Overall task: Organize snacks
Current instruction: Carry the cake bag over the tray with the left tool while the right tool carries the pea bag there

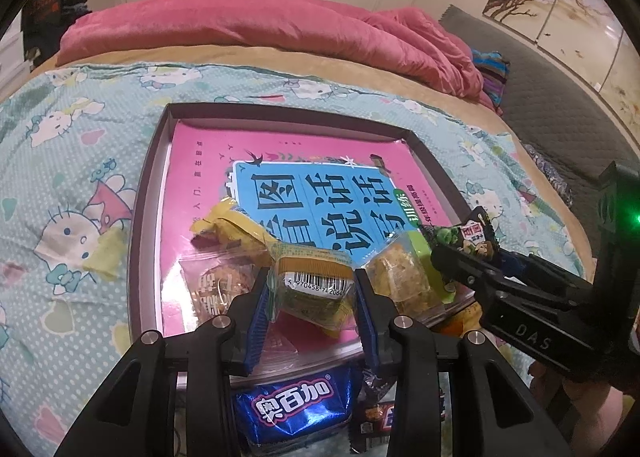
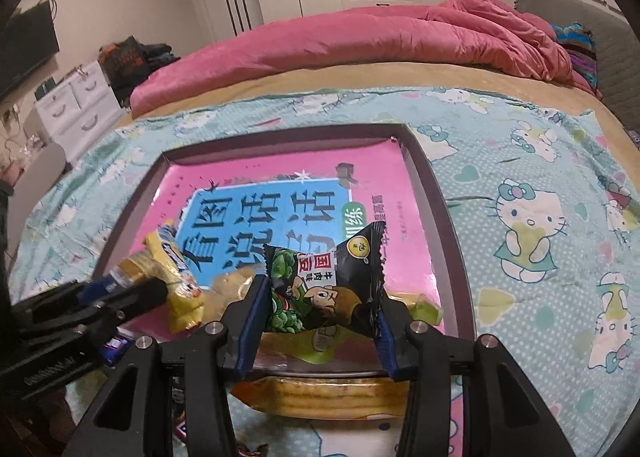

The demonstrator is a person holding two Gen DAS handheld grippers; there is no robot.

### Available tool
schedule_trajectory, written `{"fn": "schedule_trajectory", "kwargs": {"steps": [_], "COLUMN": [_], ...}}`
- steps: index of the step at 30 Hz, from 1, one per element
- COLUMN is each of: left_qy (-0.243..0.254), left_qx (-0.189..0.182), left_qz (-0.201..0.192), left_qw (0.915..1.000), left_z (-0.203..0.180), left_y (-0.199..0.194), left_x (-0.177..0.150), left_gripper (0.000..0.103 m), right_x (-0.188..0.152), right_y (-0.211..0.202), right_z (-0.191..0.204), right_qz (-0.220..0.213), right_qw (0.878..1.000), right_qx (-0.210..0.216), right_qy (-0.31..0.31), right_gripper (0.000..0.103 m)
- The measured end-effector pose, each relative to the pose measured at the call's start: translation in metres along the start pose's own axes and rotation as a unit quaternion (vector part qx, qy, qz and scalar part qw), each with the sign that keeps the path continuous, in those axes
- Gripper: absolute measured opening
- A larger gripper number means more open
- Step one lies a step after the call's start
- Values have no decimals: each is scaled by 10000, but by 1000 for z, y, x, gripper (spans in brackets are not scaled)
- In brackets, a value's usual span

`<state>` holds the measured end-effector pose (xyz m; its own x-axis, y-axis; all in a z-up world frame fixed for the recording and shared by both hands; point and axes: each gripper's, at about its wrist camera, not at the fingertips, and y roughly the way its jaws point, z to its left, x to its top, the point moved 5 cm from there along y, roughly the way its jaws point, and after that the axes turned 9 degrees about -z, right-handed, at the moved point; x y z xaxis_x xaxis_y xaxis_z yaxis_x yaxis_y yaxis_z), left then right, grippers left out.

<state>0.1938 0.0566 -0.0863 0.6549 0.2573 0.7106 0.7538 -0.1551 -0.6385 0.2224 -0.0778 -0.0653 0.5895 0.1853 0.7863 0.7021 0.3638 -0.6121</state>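
Over the near edge of the tray [image 1: 150,193], the left gripper [image 1: 314,297] pinches a clear barcoded snack pack [image 1: 316,289], jaws partly closed. Just right of it, the right gripper [image 2: 320,305] clamps a black pea packet [image 2: 324,285] over the same tray.

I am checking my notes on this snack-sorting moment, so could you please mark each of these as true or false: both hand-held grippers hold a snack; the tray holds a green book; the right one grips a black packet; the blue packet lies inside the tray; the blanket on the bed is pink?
1. Both hold a snack: true. The left hand-held gripper clamps a barcoded snack.
2. Green book: false. The book in the tray is pink.
3. The right hand-held gripper grips a black packet: true.
4. False. The blue packet lies outside the tray's near edge.
5. The blanket is pink: true.
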Motion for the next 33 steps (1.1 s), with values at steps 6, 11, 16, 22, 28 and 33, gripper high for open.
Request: {"fn": "schedule_trajectory", "kwargs": {"steps": [6,11,16,22,28,33], "left_qy": [28,-4,-35,-64,-110,-133], "left_qx": [-4,-37,-47,-37,-37,-46], "left_qz": [16,2,-12,-27,-42,-41], "left_qw": [10000,10000,10000,10000,9999,9999], "left_z": [-1,0,1,3,5,6], "left_y": [1,2,1,1,-1,-2], "left_x": [-2,-2,-2,-2,-1,0], "left_gripper": [41,41,41,41,41,41], "right_x": [-3,-4,-4,-5,-5,-4], "right_y": [6,10,10,10,8,8], "right_z": [8,10,14,22,27,27], "right_qz": [74,171,176,197,194,236], "right_qw": [9993,9989,9989,9986,9986,9987], "right_qx": [-112,-116,23,172,253,277], "right_qy": [-346,-426,-431,-450,-433,-360], "right_gripper": [49,50,50,50,51,58]}}
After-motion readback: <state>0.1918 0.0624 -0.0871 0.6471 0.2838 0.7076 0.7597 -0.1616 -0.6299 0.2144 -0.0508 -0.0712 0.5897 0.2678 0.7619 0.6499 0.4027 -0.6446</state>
